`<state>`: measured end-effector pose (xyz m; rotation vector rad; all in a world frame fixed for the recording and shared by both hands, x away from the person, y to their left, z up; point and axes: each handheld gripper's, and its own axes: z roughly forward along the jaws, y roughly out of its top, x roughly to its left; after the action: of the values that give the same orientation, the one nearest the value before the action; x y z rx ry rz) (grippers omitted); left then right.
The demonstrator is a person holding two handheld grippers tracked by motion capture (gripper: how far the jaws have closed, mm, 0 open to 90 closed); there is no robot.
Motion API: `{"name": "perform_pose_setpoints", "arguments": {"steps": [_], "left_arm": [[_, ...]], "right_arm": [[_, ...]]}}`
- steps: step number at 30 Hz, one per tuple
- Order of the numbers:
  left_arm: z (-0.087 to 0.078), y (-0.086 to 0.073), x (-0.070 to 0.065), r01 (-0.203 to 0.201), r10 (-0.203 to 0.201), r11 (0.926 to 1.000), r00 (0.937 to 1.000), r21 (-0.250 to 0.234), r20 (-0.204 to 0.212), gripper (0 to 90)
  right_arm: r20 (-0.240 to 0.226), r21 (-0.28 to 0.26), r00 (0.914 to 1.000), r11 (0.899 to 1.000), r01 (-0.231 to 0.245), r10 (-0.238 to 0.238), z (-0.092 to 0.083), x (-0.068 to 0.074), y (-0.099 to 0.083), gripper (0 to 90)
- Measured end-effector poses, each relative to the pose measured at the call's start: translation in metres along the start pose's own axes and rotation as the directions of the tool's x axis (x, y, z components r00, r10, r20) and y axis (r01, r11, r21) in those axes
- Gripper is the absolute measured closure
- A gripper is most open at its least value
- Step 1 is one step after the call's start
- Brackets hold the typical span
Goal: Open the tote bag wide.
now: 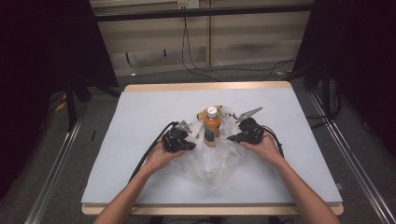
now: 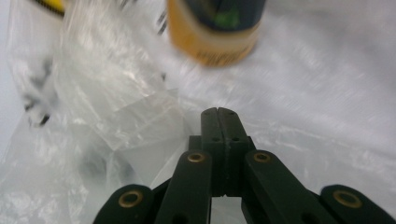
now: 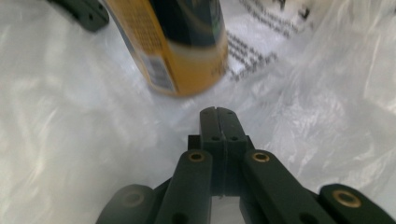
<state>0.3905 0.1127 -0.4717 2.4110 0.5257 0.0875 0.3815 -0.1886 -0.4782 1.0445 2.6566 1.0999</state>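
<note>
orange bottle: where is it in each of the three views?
High view: the orange bottle stands upright at table centre, between the two grippers.
Left gripper view: its base at top centre, beyond the shut jaws.
Right gripper view: tilted, top centre-left.
Shared landmark: the clear plastic bag under it.
</note>
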Motion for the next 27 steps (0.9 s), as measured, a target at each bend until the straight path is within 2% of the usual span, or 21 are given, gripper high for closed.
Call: {"name": "perform_pose_setpoints", "arguments": {"steps": [2,4,5,6,7,8,10,11,12,13,14,15,18,19,20,24,27], "left_arm": [[-0.003,-0.003,0.006,0.021,-0.021,0.9998,0.9995,0.0,-0.024,90.0],[-0.006,-0.006,0.013,0.018,-0.018,0.9998,0.9992,0.008,-0.037,90.0],[-0.007,-0.011,0.017,0.082,-0.083,0.9959,0.9954,-0.039,-0.047,90.0],[-0.01,-0.013,0.021,0.059,-0.06,0.9981,0.9967,-0.017,-0.054,90.0],[-0.01,-0.013,0.021,0.059,-0.06,0.9981,0.9967,-0.017,-0.054,90.0],[-0.012,-0.016,0.022,0.08,-0.082,0.9963,0.9951,-0.032,-0.055,90.0],[-0.017,-0.021,0.026,0.078,-0.08,0.9966,0.9942,-0.026,-0.072,90.0],[-0.02,-0.024,0.028,0.059,-0.059,0.9982,0.9959,-0.006,-0.068,90.0],[-0.022,-0.028,0.027,0.094,-0.096,0.9952,0.9927,-0.028,-0.074,90.0],[-0.026,-0.033,0.027,0.108,-0.111,0.9933,0.9907,-0.041,-0.079,90.0],[-0.026,-0.033,0.027,0.108,-0.111,0.9933,0.9907,-0.041,-0.079,90.0],[-0.033,-0.041,0.03,0.103,-0.105,0.9944,0.9904,-0.023,-0.09,90.0],[-0.037,-0.046,0.033,0.11,-0.112,0.9935,0.9899,-0.03,-0.087,90.0],[-0.039,-0.047,0.033,0.122,-0.124,0.992,0.9878,-0.034,-0.093,90.0],[-0.04,-0.049,0.034,0.122,-0.125,0.9919,0.9878,-0.034,-0.093,90.0],[-0.034,-0.047,0.031,0.124,-0.129,0.9901,0.9889,-0.066,-0.074,90.0],[-0.03,-0.043,0.027,0.116,-0.12,0.991,0.9909,-0.067,-0.061,90.0]], "right_arm": [[-0.008,-0.019,0.9998,1.0,-0.02,0.019,-0.002,-0.004,-0.006,90.0],[0.015,-0.016,0.9999,1.0,-0.006,0.006,-0.006,-0.008,-0.009,90.0],[0.032,-0.023,0.9995,1.0,-0.001,0.002,-0.011,-0.011,-0.014,90.0],[0.032,-0.028,0.9994,1.0,-0.013,0.014,-0.014,-0.013,-0.017,90.0],[0.032,-0.028,0.9994,1.0,-0.013,0.014,-0.014,-0.013,-0.017,90.0],[0.037,-0.032,0.9992,0.999,-0.013,0.014,-0.019,-0.016,-0.023,90.0],[0.043,-0.029,0.9989,0.999,-0.015,0.016,-0.022,-0.017,-0.025,90.0],[0.056,-0.03,0.9984,1.0,-0.008,0.01,-0.024,-0.016,-0.028,90.0],[0.05,-0.035,0.9986,0.999,-0.016,0.018,-0.025,-0.016,-0.03,90.0],[0.069,-0.027,0.9975,1.0,-0.011,0.013,-0.03,-0.016,-0.034,90.0],[0.069,-0.027,0.9975,1.0,-0.011,0.013,-0.03,-0.016,-0.034,90.0],[0.07,-0.028,0.9975,1.0,-0.006,0.008,-0.033,-0.017,-0.036,90.0],[0.088,-0.016,0.996,1.0,-0.011,0.012,-0.038,-0.017,-0.04,90.0],[0.107,-0.017,0.994,1.0,-0.02,0.022,-0.042,-0.017,-0.045,90.0],[0.1,-0.026,0.9945,0.999,-0.027,0.029,-0.044,-0.018,-0.047,90.0],[0.104,-0.051,0.9939,0.998,-0.029,0.034,-0.04,-0.017,-0.047,90.0],[0.112,-0.055,0.9928,0.998,-0.036,0.042,-0.037,-0.016,-0.044,90.0]]}}
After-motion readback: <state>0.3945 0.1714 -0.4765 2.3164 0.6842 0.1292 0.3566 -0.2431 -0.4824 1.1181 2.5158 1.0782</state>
